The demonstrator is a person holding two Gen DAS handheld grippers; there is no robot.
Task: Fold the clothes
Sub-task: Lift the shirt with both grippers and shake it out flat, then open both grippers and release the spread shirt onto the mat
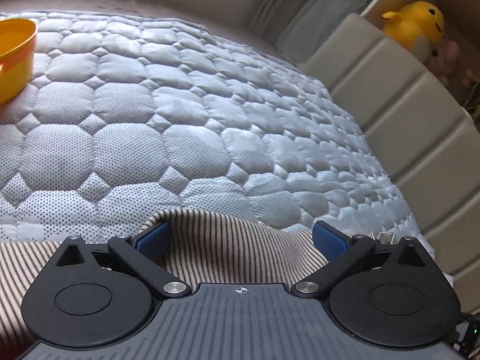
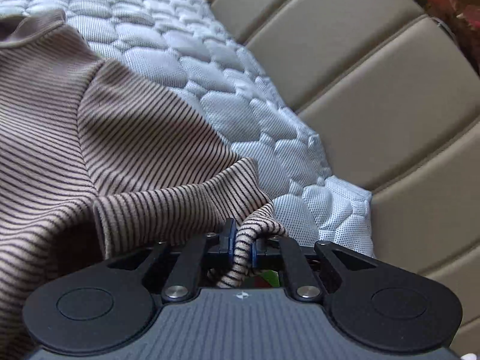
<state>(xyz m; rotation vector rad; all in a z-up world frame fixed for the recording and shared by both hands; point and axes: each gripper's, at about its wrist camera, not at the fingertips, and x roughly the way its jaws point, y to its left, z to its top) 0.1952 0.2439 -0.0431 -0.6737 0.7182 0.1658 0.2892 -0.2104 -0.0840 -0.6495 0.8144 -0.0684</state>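
A beige shirt with thin dark stripes [image 2: 90, 138] lies spread on the quilted grey mattress [image 2: 210, 69]. In the right wrist view my right gripper [image 2: 241, 237] is shut on a bunched fold of the striped shirt near its sleeve end, and the cloth runs back between the blue pads. In the left wrist view my left gripper [image 1: 241, 235] stands open, its blue pads [image 1: 156, 237] wide apart over a raised edge of the striped shirt [image 1: 240, 246]. Cloth lies between the pads, which do not press on it.
A padded beige headboard [image 2: 375, 90] borders the mattress [image 1: 180, 120] on the right. An orange bowl [image 1: 15, 57] sits on the bed at far left. A yellow plush toy [image 1: 417, 21] and a pink one sit on a shelf behind the headboard.
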